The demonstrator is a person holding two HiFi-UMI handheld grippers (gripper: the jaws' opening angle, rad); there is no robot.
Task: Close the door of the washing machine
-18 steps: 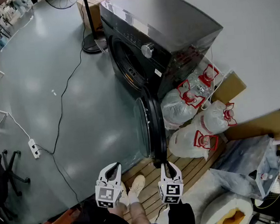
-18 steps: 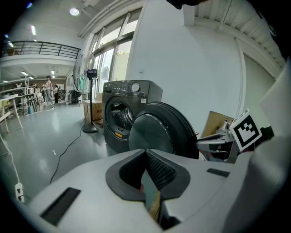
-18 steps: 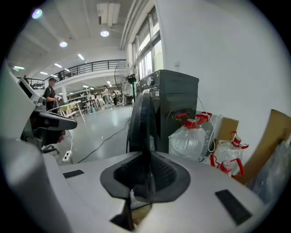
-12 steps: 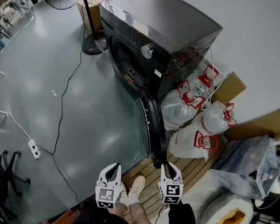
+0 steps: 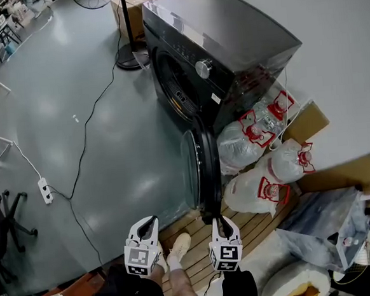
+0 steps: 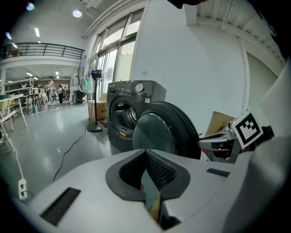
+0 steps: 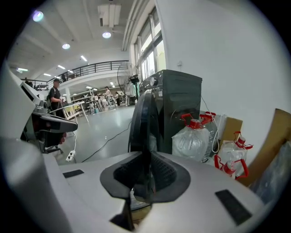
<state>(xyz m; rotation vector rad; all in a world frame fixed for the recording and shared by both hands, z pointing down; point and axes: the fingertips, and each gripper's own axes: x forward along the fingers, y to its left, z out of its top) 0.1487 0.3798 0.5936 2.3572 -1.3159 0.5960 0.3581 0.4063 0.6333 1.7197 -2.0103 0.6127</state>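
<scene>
The dark washing machine [image 5: 228,45] stands at the top, its round drum opening [image 5: 177,87] uncovered. Its door [image 5: 199,168] is swung wide open toward me and shows edge-on. My right gripper [image 5: 217,219] is at the door's near rim. In the right gripper view the door's edge [image 7: 141,127] runs between the pads, and the right gripper [image 7: 146,175] is shut on it. My left gripper [image 5: 149,221] hangs apart to the left of the door, shut on nothing. In the left gripper view the door [image 6: 159,132] faces the left gripper [image 6: 146,157].
Clear bags with red handles [image 5: 254,138] and cardboard [image 5: 307,122] are piled right of the machine. I stand on wooden slats [image 5: 199,251], a shoe [image 5: 178,245] below the door. A cable [image 5: 82,139], power strip [image 5: 45,190], fan stand [image 5: 130,53] and office chair [image 5: 6,222] lie left.
The head view has shifted slightly, so the machine sits a little further right in the frame. Both grippers and the door keep their places.
</scene>
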